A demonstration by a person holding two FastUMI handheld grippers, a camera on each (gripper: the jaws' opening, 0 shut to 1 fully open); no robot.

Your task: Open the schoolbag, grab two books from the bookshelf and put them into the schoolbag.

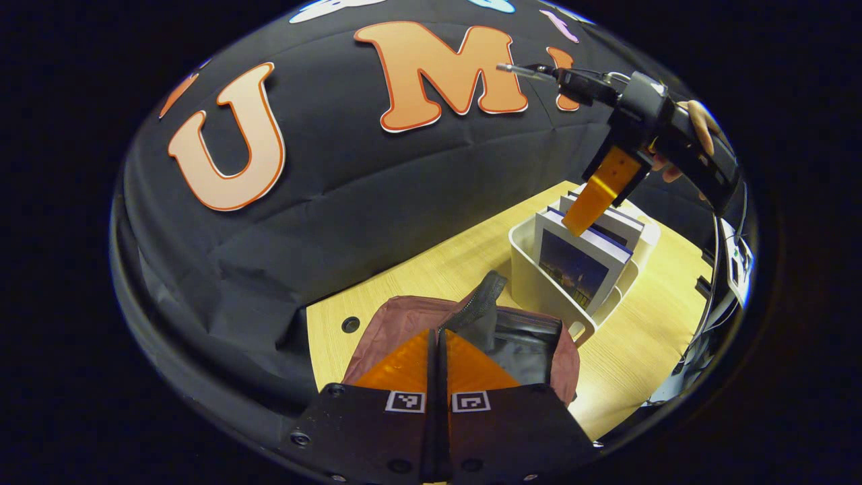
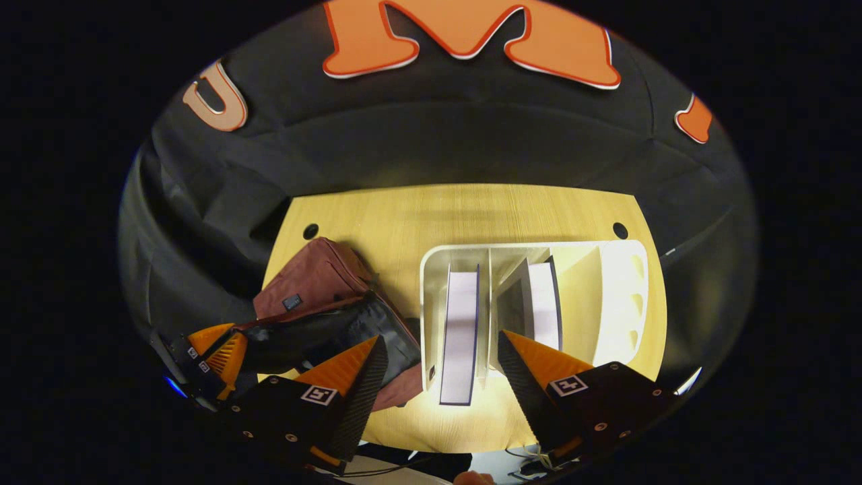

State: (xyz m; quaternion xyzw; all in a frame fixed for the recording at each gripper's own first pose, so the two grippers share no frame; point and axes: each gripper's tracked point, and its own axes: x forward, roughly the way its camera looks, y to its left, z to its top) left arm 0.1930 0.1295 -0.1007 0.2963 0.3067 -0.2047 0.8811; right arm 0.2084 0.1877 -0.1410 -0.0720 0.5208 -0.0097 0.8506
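The left tongs [image 1: 436,350], pressed together on the schoolbag's [image 1: 397,323] rim, hold its mouth open on the desk [image 1: 417,276]. The right tongs [image 2: 441,367], spread wide, hang above the bookshelf [image 2: 626,283] over a book [image 2: 461,323], seemingly ready to pinch it.

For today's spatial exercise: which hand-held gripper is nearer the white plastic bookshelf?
Right. The right hand-held gripper hovers open over the white plastic bookshelf; the left hand-held gripper is closed at the maroon fabric schoolbag beside it.

right gripper [image 2: 438,367] spread wide above bookshelf [image 2: 623,296] (two books [image 2: 461,323])
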